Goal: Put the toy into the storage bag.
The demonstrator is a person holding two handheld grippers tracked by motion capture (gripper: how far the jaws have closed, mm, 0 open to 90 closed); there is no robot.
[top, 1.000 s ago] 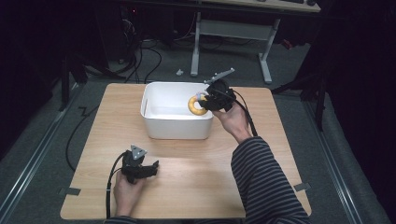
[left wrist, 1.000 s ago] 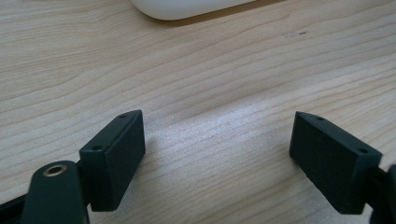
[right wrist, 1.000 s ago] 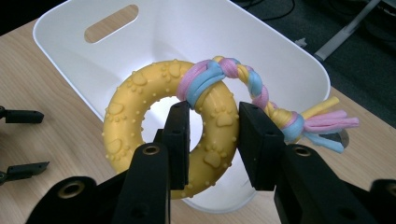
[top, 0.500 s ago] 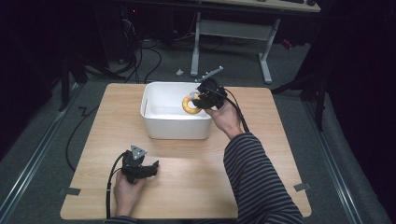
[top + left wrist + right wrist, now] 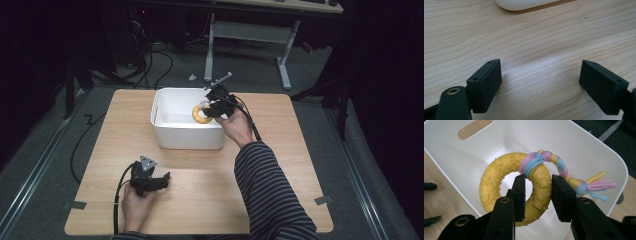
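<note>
The right tool pinches one side of the yellow ring dog toy and has carried it leftward from the rim to above the white bin, so a drop inside looks near. The left tool rests spread on the worktop.

Left tool: two black rectangular jaws rising from the bottom edge, set wide apart, nothing between them. Each jaw block shows small screw holes on its upper face; a rounded black arm with a brass-ringed hole sits at lower left. Bench: pale wood with fine horizontal grain, a small dark fleck toward upper right, a lighter glare patch between the jaws. White container: rounded lower edge at the top of frame, resting on the bench, well beyond the jaws.
</note>
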